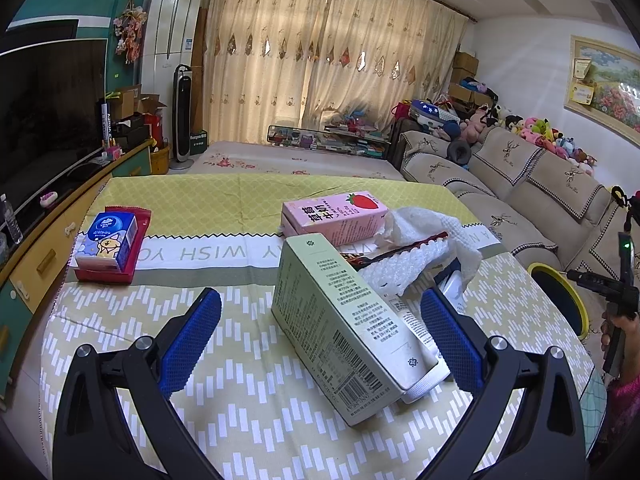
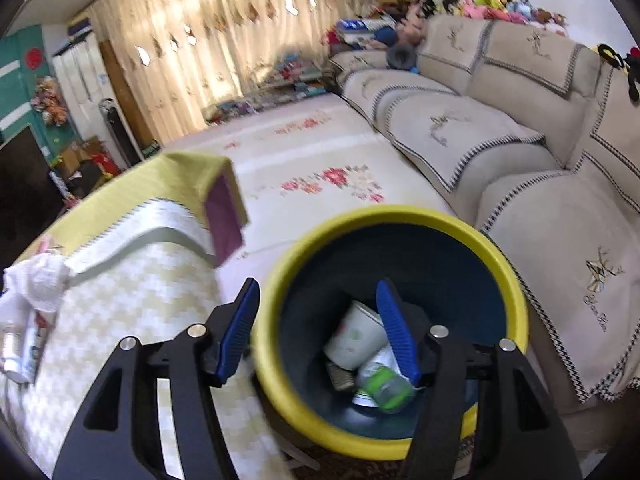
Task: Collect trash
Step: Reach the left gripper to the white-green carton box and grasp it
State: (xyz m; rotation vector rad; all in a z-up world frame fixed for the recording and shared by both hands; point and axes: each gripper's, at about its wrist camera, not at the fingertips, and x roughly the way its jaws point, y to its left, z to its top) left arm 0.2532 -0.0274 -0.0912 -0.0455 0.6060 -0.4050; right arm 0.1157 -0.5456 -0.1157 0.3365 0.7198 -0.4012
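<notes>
While the pale green cardboard carton point(image 1: 344, 328) lies tilted on the patterned yellow-green tablecloth point(image 1: 240, 380), it sits between the wide-apart blue pads of the left gripper point(image 1: 320, 332), neither pad pressing on it. A white tube with a ribbed cap point(image 1: 420, 372) lies against its right side, touching the right pad. Just behind are a sheet of bubble wrap point(image 1: 404, 268), crumpled white paper point(image 1: 432, 224) and a pink strawberry milk carton point(image 1: 336, 214) lying flat. Well apart to the left, a blue tissue pack point(image 1: 108, 240) rests in a red tray point(image 1: 108, 274); the cloth between stays bare. Off the table's right edge stands the round dark-blue bin with a yellow rim point(image 2: 516, 292), close beside the beige sofa point(image 2: 520, 160). The right gripper point(image 2: 320, 328) hangs over the bin's near rim, jaws apart with nothing between them. Inside the bin lie a white paper cup point(image 2: 352, 336) and a green-topped container point(image 2: 386, 390). Floral floor point(image 2: 320, 148) lies open beyond the bin.
</notes>
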